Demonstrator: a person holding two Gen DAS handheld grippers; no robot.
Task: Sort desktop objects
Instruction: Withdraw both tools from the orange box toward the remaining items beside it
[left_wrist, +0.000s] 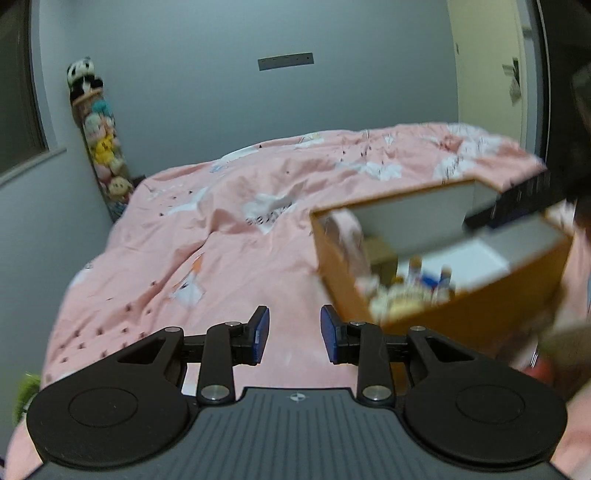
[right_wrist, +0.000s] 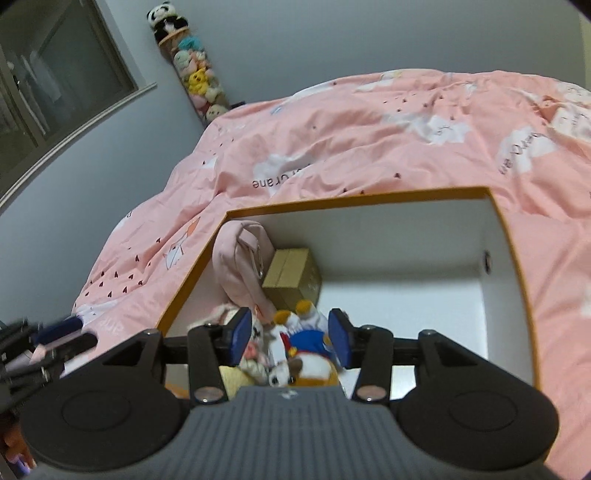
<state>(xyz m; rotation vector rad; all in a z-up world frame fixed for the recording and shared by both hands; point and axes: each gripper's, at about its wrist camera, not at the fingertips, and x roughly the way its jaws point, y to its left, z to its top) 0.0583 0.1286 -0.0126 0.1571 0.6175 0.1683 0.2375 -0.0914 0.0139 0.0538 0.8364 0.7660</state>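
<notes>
The orange-rimmed box (right_wrist: 509, 236) sits on the bed's pink quilt (right_wrist: 332, 140), holding a plush dog (right_wrist: 306, 363), a pink pouch (right_wrist: 240, 258) and a small carton (right_wrist: 291, 273). The right claw (right_wrist: 290, 338) hangs released above the dog, seemingly not touching it. The left claw (left_wrist: 294, 334) is released over the quilt beside the box, gripping nothing.

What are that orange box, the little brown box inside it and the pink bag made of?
Orange box: probably stiff cardboard; thin straight walls, orange outside, smooth matte white inside.
Brown box: likely plain cardboard; dull tan, with a seam along the top.
Pink bag: soft matte fabric, judging by its slumped, creased shape; the clip on it looks metal.
</notes>
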